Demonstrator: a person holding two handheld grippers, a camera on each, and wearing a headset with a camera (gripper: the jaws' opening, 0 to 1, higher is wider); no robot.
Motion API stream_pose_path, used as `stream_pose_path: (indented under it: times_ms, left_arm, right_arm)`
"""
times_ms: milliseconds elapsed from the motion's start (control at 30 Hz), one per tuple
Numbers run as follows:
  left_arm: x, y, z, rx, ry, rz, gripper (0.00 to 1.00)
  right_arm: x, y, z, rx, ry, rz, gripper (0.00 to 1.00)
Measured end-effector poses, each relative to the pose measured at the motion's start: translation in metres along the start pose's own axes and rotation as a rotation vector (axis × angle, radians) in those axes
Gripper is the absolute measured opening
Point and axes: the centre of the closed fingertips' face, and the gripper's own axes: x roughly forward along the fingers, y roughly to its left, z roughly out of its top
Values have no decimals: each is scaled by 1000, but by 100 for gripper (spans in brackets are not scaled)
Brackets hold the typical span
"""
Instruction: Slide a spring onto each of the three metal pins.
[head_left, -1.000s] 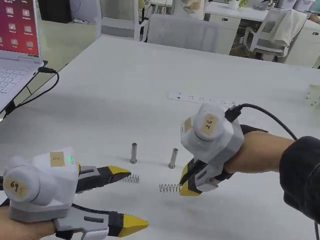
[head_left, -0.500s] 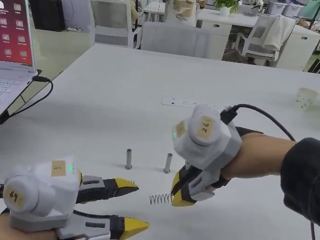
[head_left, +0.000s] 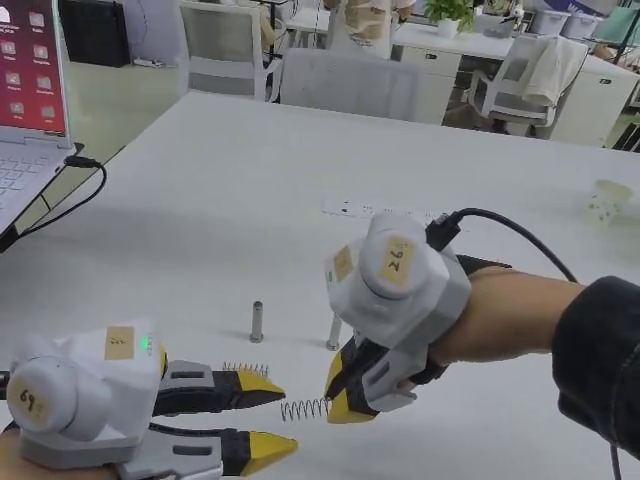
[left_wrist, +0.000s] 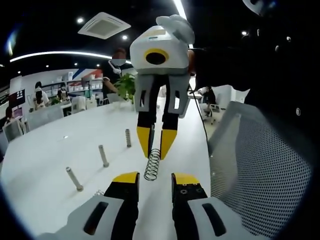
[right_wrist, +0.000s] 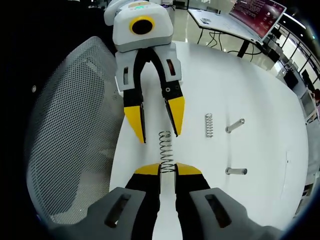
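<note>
The right gripper (head_left: 335, 403) is clamped on one end of a spring (head_left: 303, 408) whose long axis runs level toward the left gripper (head_left: 276, 416), its free end between those spread jaws. The upright metal pins (left_wrist: 103, 155) stand just beyond, nearer the right gripper

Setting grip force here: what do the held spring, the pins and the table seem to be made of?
The spring looks like thin bare steel wire: grey, glinting coils. The pins look like solid metal, dull silver and smooth. The table is white and matte, probably laminate; hard to be sure.
</note>
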Motion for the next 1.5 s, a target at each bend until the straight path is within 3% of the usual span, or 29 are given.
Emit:
stream_pose_path:
  times_ms: [533, 1233, 1500]
  left_arm:
    - [0, 0, -1, 8, 10, 0, 4]
    - [2, -5, -2, 20, 24, -29, 2]
    - [2, -6, 7, 22, -2, -31, 2]
  right_arm:
    - [3, 6, 6, -19, -1, 13, 8]
    - [4, 10, 4, 1, -2, 36, 9]
    - [9, 12, 1, 4, 3, 50, 10]
